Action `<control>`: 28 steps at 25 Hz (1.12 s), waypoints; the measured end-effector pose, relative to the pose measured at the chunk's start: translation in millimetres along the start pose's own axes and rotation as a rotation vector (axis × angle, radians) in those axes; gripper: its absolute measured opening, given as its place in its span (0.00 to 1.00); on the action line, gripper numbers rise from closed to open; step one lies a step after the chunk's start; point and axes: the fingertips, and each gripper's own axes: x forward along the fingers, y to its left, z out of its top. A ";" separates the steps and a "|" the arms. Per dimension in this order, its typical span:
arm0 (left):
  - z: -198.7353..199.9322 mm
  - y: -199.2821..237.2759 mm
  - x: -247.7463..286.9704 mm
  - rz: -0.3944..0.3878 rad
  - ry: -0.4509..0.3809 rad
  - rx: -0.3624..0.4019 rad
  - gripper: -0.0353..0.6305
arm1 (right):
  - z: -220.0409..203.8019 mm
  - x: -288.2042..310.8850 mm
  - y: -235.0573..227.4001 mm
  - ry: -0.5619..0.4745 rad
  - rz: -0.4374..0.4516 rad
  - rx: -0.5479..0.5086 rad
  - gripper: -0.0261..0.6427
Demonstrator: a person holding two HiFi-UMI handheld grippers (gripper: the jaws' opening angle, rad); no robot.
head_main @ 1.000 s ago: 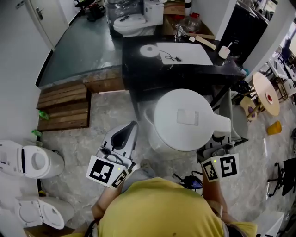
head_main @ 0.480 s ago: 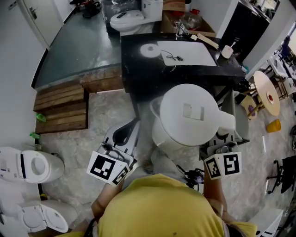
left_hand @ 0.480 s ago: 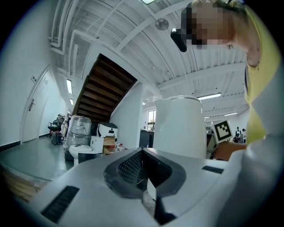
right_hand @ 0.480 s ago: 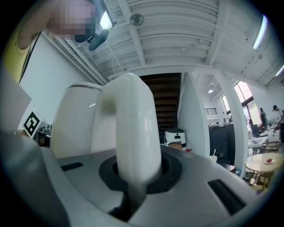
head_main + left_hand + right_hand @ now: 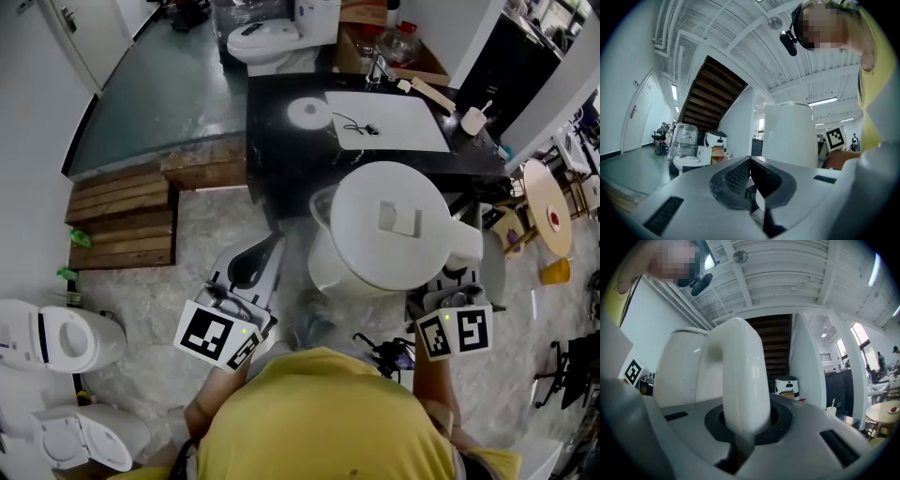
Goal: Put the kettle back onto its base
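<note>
A white kettle (image 5: 389, 225) hangs in the air just before the front edge of the black counter (image 5: 281, 155). My right gripper (image 5: 457, 274) is shut on its curved handle (image 5: 740, 380), which fills the gap between the jaws in the right gripper view. The kettle's round white base (image 5: 307, 112) lies on the counter's far left part, with a thin cord (image 5: 353, 122) beside it. My left gripper (image 5: 255, 270) floats to the left of the kettle, jaws together and nothing in them; the kettle's body (image 5: 787, 133) shows to its right.
A white sheet (image 5: 398, 111) and a wooden utensil (image 5: 433, 92) lie on the counter. Wooden steps (image 5: 122, 211) stand to the left, toilets at the lower left (image 5: 56, 337) and beyond the counter (image 5: 267, 39). A round table (image 5: 548, 192) stands at the right.
Both grippers and the kettle have moved forward toward the counter; the kettle now overlaps its front edge. The grip on the handle is unchanged.
</note>
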 end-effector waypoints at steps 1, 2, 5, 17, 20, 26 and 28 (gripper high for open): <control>1.2 4.4 8.3 0.002 -0.002 0.003 0.07 | -0.5 8.7 -4.8 0.000 0.004 -0.001 0.08; 2.3 8.9 17.1 0.004 -0.005 0.006 0.07 | -0.8 17.8 -9.7 -0.001 0.009 -0.003 0.08; 4.2 20.6 44.7 0.012 -0.011 0.005 0.07 | -1.9 43.9 -26.3 -0.005 0.023 -0.006 0.08; -0.4 50.9 111.2 0.082 -0.001 0.015 0.07 | -6.7 124.2 -76.6 -0.039 0.093 0.000 0.09; -3.9 56.6 117.1 0.090 0.009 0.011 0.07 | -10.5 137.1 -79.4 -0.034 0.102 -0.001 0.09; -3.4 77.5 129.1 0.100 0.020 0.004 0.07 | -13.7 167.1 -81.4 -0.027 0.106 0.017 0.09; -3.6 87.3 136.4 0.099 0.021 0.004 0.07 | -14.8 180.3 -82.3 -0.029 0.107 0.017 0.09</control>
